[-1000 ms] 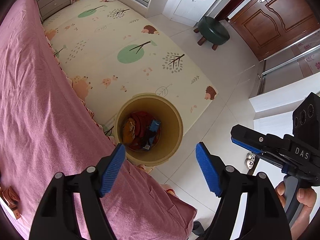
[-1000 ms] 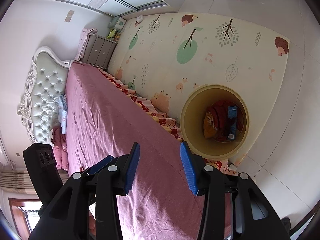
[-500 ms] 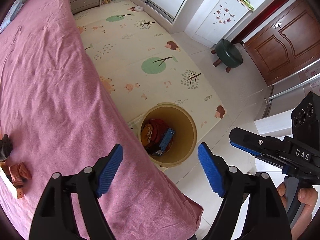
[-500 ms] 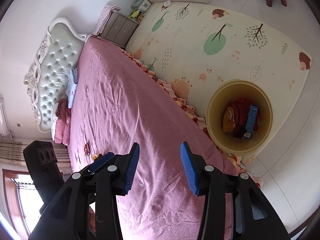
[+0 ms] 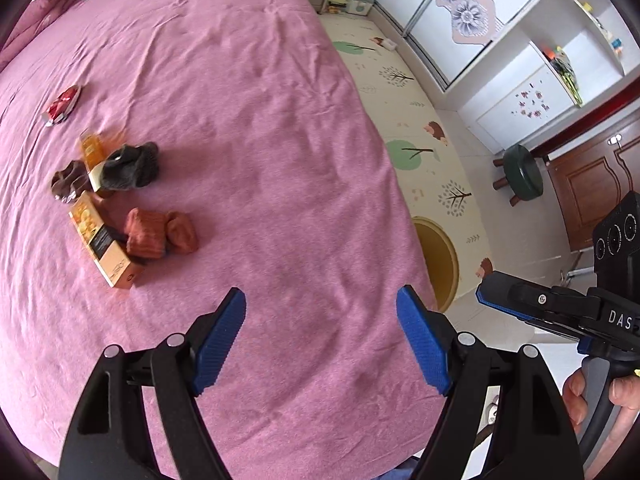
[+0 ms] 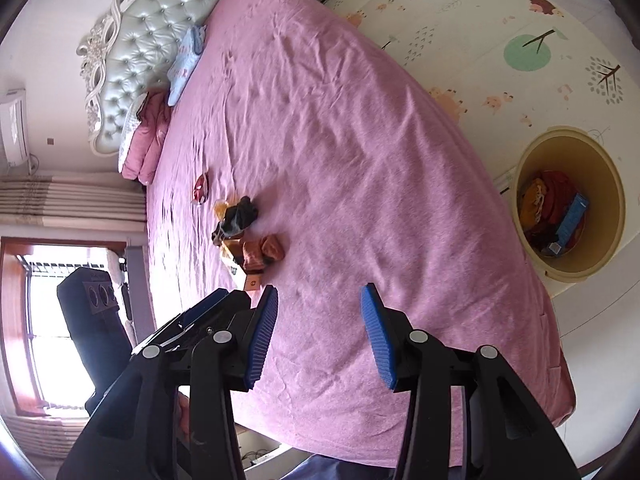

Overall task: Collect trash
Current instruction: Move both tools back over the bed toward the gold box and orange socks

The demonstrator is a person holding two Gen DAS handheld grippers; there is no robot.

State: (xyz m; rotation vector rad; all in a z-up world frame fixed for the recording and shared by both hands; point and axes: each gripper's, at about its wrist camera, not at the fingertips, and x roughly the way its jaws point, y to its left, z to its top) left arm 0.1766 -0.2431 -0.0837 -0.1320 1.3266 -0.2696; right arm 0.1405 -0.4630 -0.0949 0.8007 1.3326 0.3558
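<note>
On the pink bed [image 5: 260, 128] lies a small pile: an orange carton [image 5: 102, 242], rust-coloured socks [image 5: 160, 232], a dark grey sock [image 5: 128, 168], a brown sock [image 5: 70, 186], an orange packet [image 5: 90, 148] and a red wrapper [image 5: 62, 104]. The pile also shows in the right wrist view [image 6: 248, 240]. A yellow bin [image 6: 568, 204] with trash inside stands on the floor beside the bed. My left gripper [image 5: 320, 340] is open and empty above the bed. My right gripper [image 6: 320, 336] is open and empty above the bed's foot.
A patterned play mat [image 5: 416, 120] covers the floor beside the bed. A green stool [image 5: 520, 174] stands near the wooden door. White cabinets [image 5: 520, 64] line the far wall. A tufted headboard [image 6: 132, 40] and pillows [image 6: 148, 136] are at the bed's head.
Both grippers have swung away from the bin toward the bed. The pile of items has come fully into both views, and the bin has slid to the right edge.
</note>
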